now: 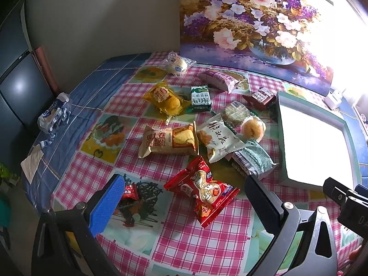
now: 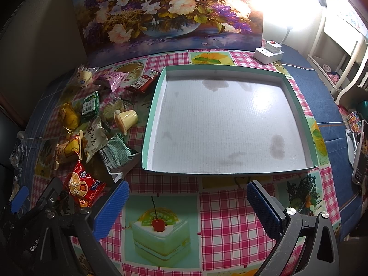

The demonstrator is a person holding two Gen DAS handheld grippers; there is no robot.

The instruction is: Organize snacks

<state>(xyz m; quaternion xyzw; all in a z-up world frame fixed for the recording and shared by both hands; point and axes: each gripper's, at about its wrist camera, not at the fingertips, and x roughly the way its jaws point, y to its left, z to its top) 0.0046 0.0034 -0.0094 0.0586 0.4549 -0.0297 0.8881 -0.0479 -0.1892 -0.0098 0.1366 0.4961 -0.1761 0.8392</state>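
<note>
Several snack packets lie in a heap on the checked tablecloth, left of a shallow teal tray [image 2: 220, 69] with a white, stained floor. Closest to my left gripper [image 1: 185, 181] is a red packet [image 1: 202, 191], lying between and just beyond its open fingers. A small red candy [image 1: 130, 193] rests by the blue left pad [image 1: 108, 204]. Beyond are a Swiss roll packet [image 1: 170, 141], a white-green packet [image 1: 218, 140] and a green milk carton [image 1: 200, 99]. My right gripper [image 2: 187, 186] hovers open over the cloth in front of the tray, holding nothing.
A flower painting [image 2: 170, 11] leans against the wall behind the table. A white power strip [image 2: 268, 51] sits at the back right. A crumpled wrapper [image 1: 54, 112] lies on the blue cloth at the left. A phone [image 2: 361, 151] rests at the right edge.
</note>
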